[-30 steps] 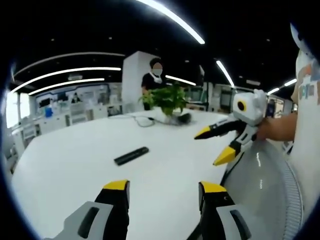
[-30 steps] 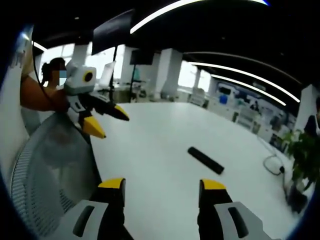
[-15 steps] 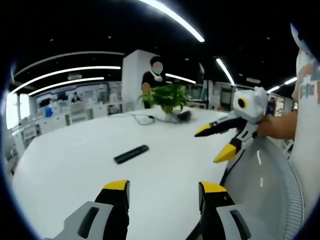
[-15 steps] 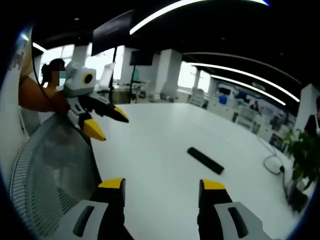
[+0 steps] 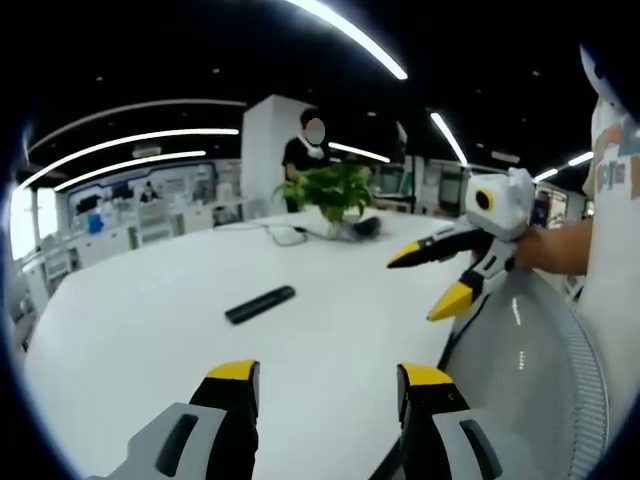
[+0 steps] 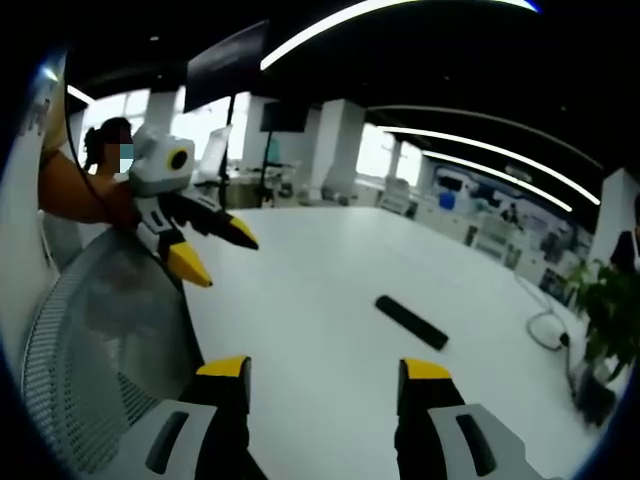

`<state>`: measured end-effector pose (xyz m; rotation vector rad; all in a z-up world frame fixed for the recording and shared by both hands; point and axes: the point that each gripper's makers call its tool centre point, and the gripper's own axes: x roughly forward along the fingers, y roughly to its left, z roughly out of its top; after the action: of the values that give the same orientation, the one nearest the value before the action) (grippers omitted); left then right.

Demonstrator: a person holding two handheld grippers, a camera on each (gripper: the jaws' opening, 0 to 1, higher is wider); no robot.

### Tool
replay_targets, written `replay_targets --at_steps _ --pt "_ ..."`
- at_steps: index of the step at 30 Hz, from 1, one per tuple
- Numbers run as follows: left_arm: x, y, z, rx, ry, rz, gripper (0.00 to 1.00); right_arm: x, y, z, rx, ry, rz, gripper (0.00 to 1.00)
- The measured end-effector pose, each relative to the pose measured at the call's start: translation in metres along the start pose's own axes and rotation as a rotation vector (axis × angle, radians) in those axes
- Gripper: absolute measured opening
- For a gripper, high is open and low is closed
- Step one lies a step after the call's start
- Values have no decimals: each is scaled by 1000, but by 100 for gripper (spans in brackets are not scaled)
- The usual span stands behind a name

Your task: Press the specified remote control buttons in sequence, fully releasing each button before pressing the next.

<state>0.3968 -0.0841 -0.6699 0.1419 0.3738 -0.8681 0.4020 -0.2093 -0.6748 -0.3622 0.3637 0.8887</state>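
Both claws hang released above the near edge of the white table (image 5: 130, 320): left gripper (image 5: 325, 385) and right gripper (image 6: 320, 380), each empty. The black remote control (image 5: 260, 304) lies out mid-table, seemingly flat. A potted plant (image 5: 335, 192) stands at the far edge.

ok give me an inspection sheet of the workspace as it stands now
surface: white table, bare around the remote
job's things: black remote lying flat mid-table, apart from both grippers; buttons too small to make out
clutter: potted plant at the far edge
grippers: left gripper open and empty, above the near edge; right gripper open and empty, off the table's side
cables: thin cable lying beside the plant
surroundings: open office with ceiling light strips; a person standing behind the plant; mesh chair back at the table's side
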Motion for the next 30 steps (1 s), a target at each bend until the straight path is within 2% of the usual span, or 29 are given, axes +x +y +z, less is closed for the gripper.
replay_targets --at_steps 10,30 --pt "2 0 -2 -9 11 -11 56 0 -1 0 8 0 0 57" --pt "0 3 -2 1 9 14 56 -1 0 2 -7 -13 -3 57"
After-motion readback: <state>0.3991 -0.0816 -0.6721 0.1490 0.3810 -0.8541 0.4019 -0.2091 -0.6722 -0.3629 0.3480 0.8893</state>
